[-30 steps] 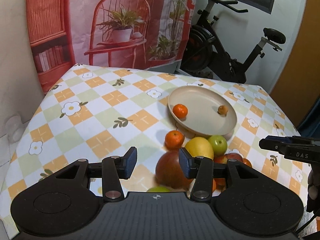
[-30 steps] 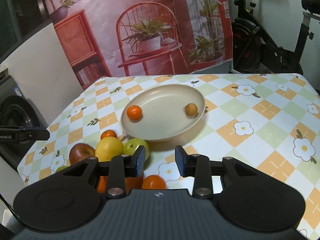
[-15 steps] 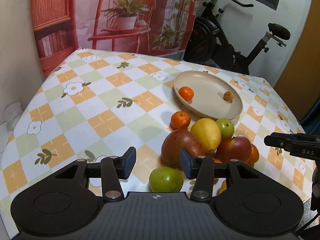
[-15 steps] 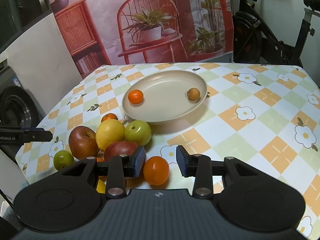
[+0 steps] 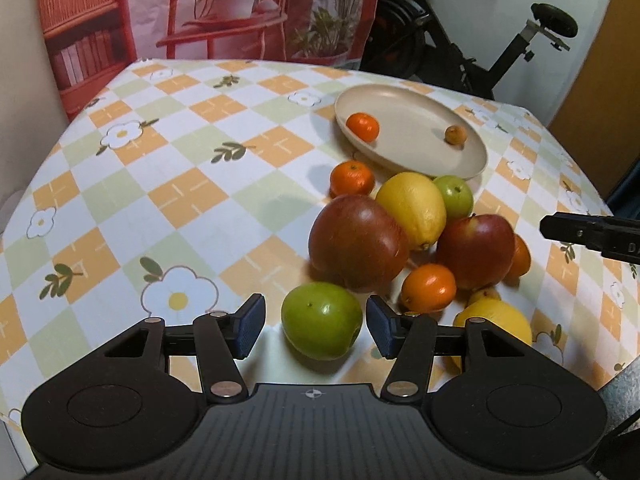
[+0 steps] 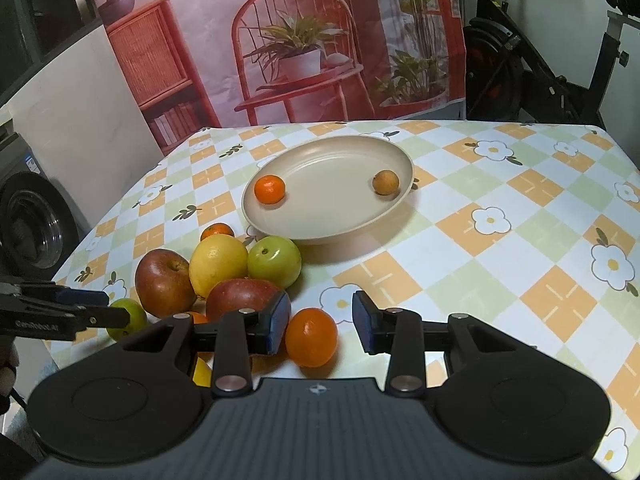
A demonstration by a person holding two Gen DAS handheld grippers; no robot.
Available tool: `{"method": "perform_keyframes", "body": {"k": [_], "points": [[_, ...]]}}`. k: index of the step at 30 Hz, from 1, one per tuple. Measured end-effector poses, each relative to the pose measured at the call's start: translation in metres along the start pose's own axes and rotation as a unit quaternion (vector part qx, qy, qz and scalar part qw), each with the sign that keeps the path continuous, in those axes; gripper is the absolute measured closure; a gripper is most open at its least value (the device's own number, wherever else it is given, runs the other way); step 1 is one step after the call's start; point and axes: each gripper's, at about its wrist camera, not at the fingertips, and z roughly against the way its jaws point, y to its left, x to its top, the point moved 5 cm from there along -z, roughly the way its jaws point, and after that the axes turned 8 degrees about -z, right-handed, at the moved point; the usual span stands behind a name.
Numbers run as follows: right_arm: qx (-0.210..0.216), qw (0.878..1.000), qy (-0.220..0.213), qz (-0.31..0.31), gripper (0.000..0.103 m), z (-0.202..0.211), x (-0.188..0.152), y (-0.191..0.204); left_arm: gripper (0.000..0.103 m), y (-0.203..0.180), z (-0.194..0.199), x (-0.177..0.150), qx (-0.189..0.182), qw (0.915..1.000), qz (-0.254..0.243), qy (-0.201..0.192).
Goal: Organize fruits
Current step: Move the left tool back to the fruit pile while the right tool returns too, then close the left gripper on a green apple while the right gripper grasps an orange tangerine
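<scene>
A pile of fruit lies on the checked tablecloth in front of a beige plate (image 5: 416, 148) (image 6: 332, 216). The plate holds a small tangerine (image 5: 362, 126) (image 6: 270, 189) and a small brown fruit (image 5: 455, 135) (image 6: 385, 182). My left gripper (image 5: 314, 323) has its jaws opening around a green fruit (image 5: 322, 320) (image 6: 130, 314); the pads stand clear of it on both sides. My right gripper (image 6: 322, 322) also has its jaws opening, with an orange (image 6: 312, 337) between them and a gap at each pad. Behind lie two red apples (image 5: 358, 242) (image 5: 475, 251), a lemon (image 5: 412, 208) and a green apple (image 5: 454, 197).
More fruit lies at the pile's near right: a small orange (image 5: 429, 288) and a second lemon (image 5: 496, 320). A loose tangerine (image 5: 352, 178) sits left of the plate. An exercise bike (image 5: 460, 40) stands behind the table. Bare cloth (image 5: 160, 184) stretches to the left.
The left gripper has sunk toward the table and its jaws have widened around the green fruit. The right gripper's jaws have widened a little and the orange now sits between them.
</scene>
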Motion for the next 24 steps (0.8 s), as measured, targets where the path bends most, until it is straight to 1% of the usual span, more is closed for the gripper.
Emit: {"method": "perform_keyframes", "body": {"k": [4,12,19,20,21,22,24], "points": [[0.0,1.0,0.002,-0.002,0.061,-0.001,-0.001,-0.001,0.044,0.003,-0.004,-0.001,-0.009,0.9999,0.012,0.002],[0.0,1.0,0.005,-0.002,0.061,-0.003,-0.002,-0.002,0.043,0.0,-0.011,-0.003,-0.026,0.9995,0.016,0.005],[-0.001,1.0,0.007,-0.002,0.061,-0.003,-0.002,-0.003,0.043,0.003,-0.016,-0.005,-0.041,0.9985,0.034,0.005],[-0.001,1.0,0.008,-0.002,0.061,-0.004,-0.003,-0.003,0.046,0.003,-0.017,-0.005,-0.044,0.9984,0.036,0.006],[-0.001,1.0,0.008,-0.002,0.061,-0.004,-0.003,-0.003,0.052,0.002,-0.016,-0.005,-0.048,0.9981,0.038,0.004],[-0.001,1.0,0.009,-0.002,0.061,-0.004,-0.003,-0.003,0.053,0.002,-0.015,-0.004,-0.053,0.9979,0.038,0.001],[-0.001,1.0,0.01,-0.001,0.061,-0.004,-0.004,-0.004,0.053,0.001,-0.015,-0.004,-0.047,0.9983,0.035,0.0]]}}
